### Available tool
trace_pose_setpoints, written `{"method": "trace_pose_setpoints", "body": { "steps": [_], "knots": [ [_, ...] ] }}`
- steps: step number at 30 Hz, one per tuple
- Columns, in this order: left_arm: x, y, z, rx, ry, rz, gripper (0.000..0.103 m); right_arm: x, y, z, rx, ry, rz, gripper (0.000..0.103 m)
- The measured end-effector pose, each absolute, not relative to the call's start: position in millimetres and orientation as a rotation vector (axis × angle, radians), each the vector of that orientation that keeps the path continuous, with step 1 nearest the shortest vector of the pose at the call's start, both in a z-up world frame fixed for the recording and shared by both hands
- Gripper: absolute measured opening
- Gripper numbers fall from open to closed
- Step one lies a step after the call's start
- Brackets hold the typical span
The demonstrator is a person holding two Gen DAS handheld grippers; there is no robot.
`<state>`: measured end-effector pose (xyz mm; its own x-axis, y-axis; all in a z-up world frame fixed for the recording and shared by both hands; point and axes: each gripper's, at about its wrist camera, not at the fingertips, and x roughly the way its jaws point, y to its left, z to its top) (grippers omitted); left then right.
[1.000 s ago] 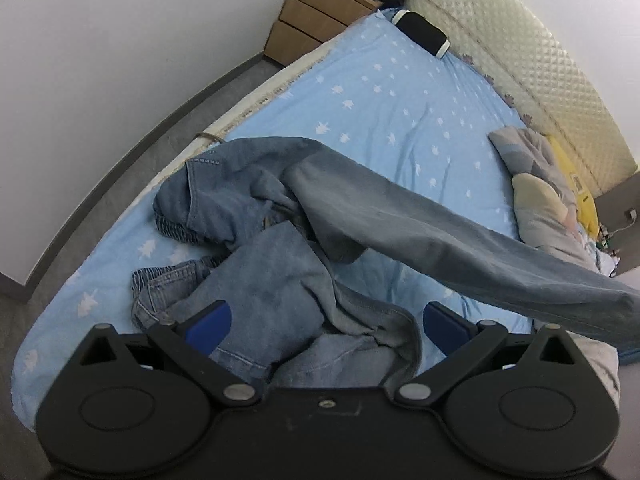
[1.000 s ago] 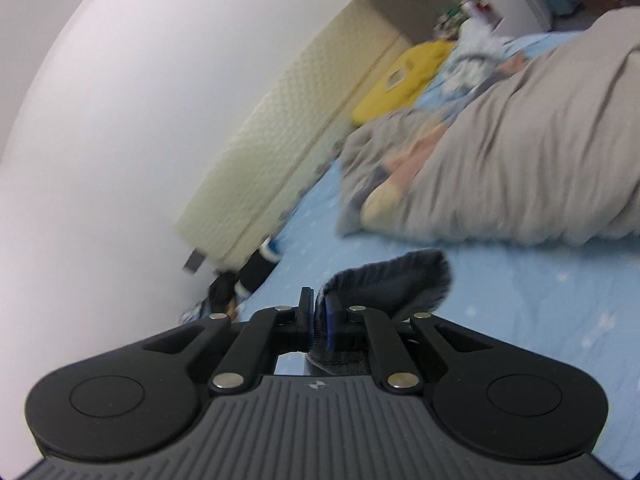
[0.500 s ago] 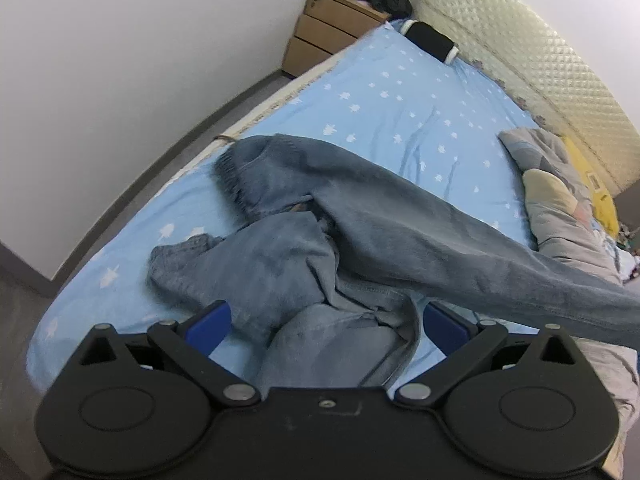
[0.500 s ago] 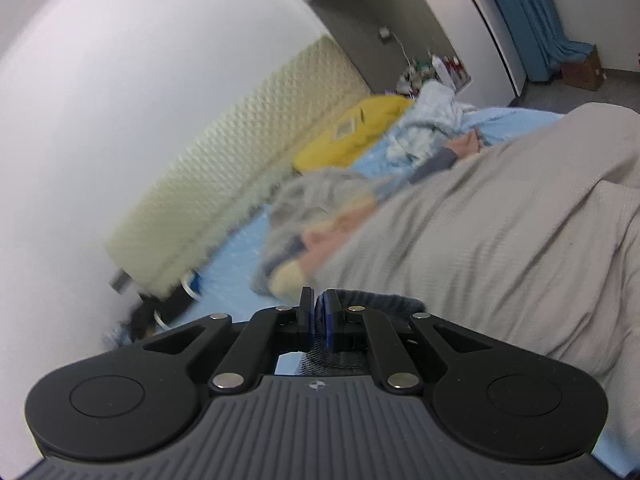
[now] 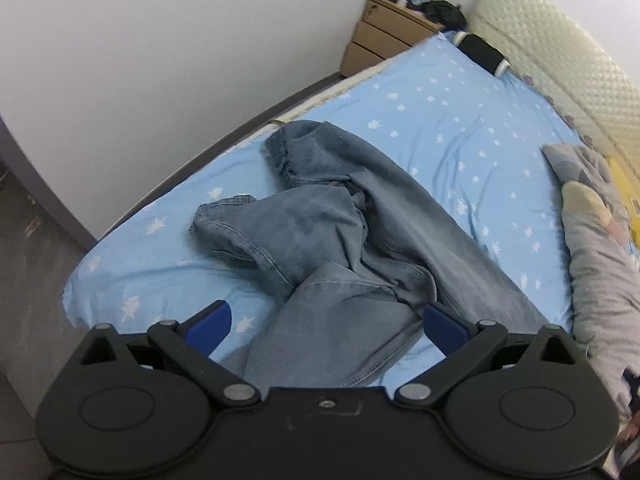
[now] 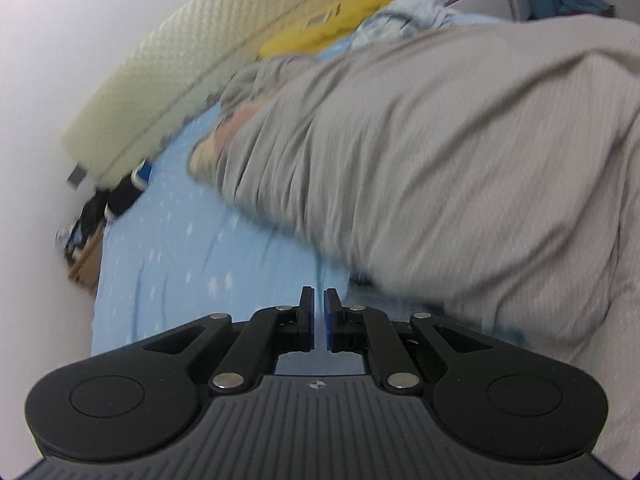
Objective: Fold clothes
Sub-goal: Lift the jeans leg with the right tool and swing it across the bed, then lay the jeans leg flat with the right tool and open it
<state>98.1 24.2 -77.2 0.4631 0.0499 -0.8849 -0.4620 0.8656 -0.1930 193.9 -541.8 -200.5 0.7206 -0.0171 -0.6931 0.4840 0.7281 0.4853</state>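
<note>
A pair of blue jeans point(image 5: 344, 240) lies crumpled on the light blue star-print bed sheet point(image 5: 440, 104), one leg stretched toward the lower right. My left gripper point(image 5: 326, 322) is open and empty, hovering above the jeans' near part. My right gripper point(image 6: 319, 320) has its jaws almost together with a narrow gap, and nothing shows between them. It points low over the sheet point(image 6: 180, 248) at a grey blanket point(image 6: 460, 160). The jeans do not show in the right wrist view.
A grey blanket heap point(image 5: 600, 240) lies along the bed's right side. A padded cream headboard point(image 5: 560, 40) and a wooden nightstand point(image 5: 384, 28) stand at the far end. A black roll point(image 5: 480, 52) lies by the headboard. A yellow item point(image 6: 328, 28) is beyond the blanket.
The right gripper let go of the jeans' leg end, which no longer shows between its pads. The stretched leg dropped onto the bed. The left gripper shifted its view leftward.
</note>
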Motion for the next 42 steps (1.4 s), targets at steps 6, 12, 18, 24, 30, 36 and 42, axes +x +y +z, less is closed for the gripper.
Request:
{"method": "trace_pose_setpoints", "body": {
  "steps": [6, 12, 18, 24, 30, 36, 42],
  "knots": [
    [103, 49, -85, -0.572, 1.068, 0.401, 0.102, 171, -461, -220, 0.614, 0.848, -0.111, 0.009],
    [107, 92, -105, -0.714, 1.095, 0.418, 0.102, 123, -348, -263, 0.608, 1.048, 0.083, 0.015],
    [122, 137, -135, -0.766, 1.152, 0.379, 0.101, 71, -244, -299, 0.711, 1.231, 0.176, 0.027],
    [137, 196, -163, -0.742, 1.233, 0.302, 0.100, 56, -143, -334, 0.699, 1.424, 0.267, 0.053],
    [139, 251, -173, -0.704, 1.261, 0.328, 0.100, 53, -75, -371, 0.804, 1.564, 0.290, 0.064],
    [146, 278, -176, -0.702, 1.274, 0.327, 0.100, 64, -40, -382, 0.672, 1.631, 0.191, 0.074],
    [162, 277, -182, -0.729, 1.277, 0.288, 0.100, 75, -58, -351, 0.684, 1.537, 0.084, 0.020]
  ]
}}
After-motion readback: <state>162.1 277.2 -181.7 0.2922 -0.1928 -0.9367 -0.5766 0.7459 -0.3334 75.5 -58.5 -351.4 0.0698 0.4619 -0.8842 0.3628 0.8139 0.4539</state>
